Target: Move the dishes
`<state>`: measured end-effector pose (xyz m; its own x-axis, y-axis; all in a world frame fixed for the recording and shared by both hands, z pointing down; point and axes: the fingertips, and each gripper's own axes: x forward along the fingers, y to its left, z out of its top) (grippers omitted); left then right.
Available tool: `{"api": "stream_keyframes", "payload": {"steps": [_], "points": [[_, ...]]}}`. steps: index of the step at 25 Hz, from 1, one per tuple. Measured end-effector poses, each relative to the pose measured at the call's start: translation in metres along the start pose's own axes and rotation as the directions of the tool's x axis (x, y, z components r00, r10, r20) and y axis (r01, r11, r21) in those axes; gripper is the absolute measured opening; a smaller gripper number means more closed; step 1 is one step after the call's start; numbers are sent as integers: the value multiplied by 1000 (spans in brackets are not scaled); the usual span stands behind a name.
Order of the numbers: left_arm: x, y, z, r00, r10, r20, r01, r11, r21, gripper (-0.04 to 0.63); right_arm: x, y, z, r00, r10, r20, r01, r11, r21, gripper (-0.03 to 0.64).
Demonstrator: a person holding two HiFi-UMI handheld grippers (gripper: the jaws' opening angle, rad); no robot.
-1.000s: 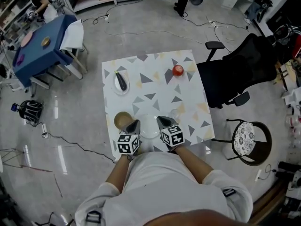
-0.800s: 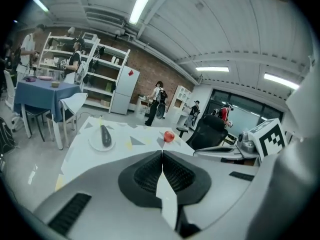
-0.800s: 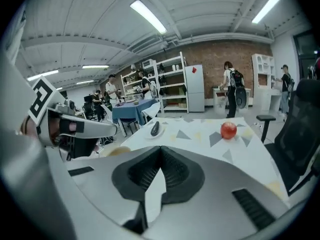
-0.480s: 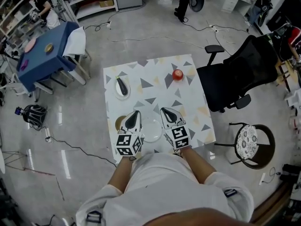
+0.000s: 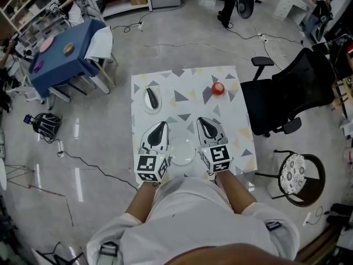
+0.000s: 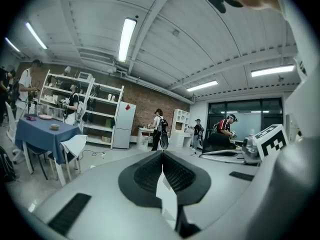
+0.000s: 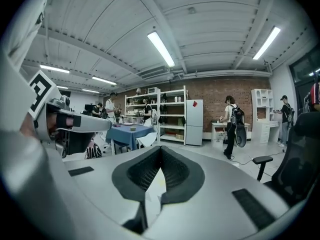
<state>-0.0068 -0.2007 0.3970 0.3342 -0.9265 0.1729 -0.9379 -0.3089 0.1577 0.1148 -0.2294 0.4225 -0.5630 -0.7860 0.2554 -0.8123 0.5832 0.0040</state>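
Note:
In the head view a white plate [image 5: 182,151] lies near the front edge of the patterned table [image 5: 190,76], between my two grippers. My left gripper [image 5: 161,126] is held above the table to the plate's left, and my right gripper [image 5: 203,121] to its right. Both are shut with nothing in them. A small plate [image 5: 145,101] carrying a dark long vegetable [image 5: 152,97] sits at the back left. A red apple [image 5: 218,89] sits at the back right. In the gripper views, the left gripper [image 6: 161,156] and the right gripper [image 7: 160,153] point level out over the room.
A black office chair [image 5: 289,87] stands close to the table's right side, and a round stool [image 5: 300,174] is at the front right. A blue table [image 5: 60,59] with a chair stands at the back left. Cables cross the floor behind and to the left.
Both grippers have moved forward over the table and now flank the white plate. The left one now covers the brown bowl seen earlier, and the right one covers the clear glass.

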Motion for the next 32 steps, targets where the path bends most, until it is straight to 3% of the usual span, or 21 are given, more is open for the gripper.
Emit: {"api": "stream_keyframes", "payload": {"steps": [32], "points": [[2,-9,1,1000,-8,0,8,1000,20,20,-7,-3,4,1000,10,8,-10,1000,-7,-3]]}}
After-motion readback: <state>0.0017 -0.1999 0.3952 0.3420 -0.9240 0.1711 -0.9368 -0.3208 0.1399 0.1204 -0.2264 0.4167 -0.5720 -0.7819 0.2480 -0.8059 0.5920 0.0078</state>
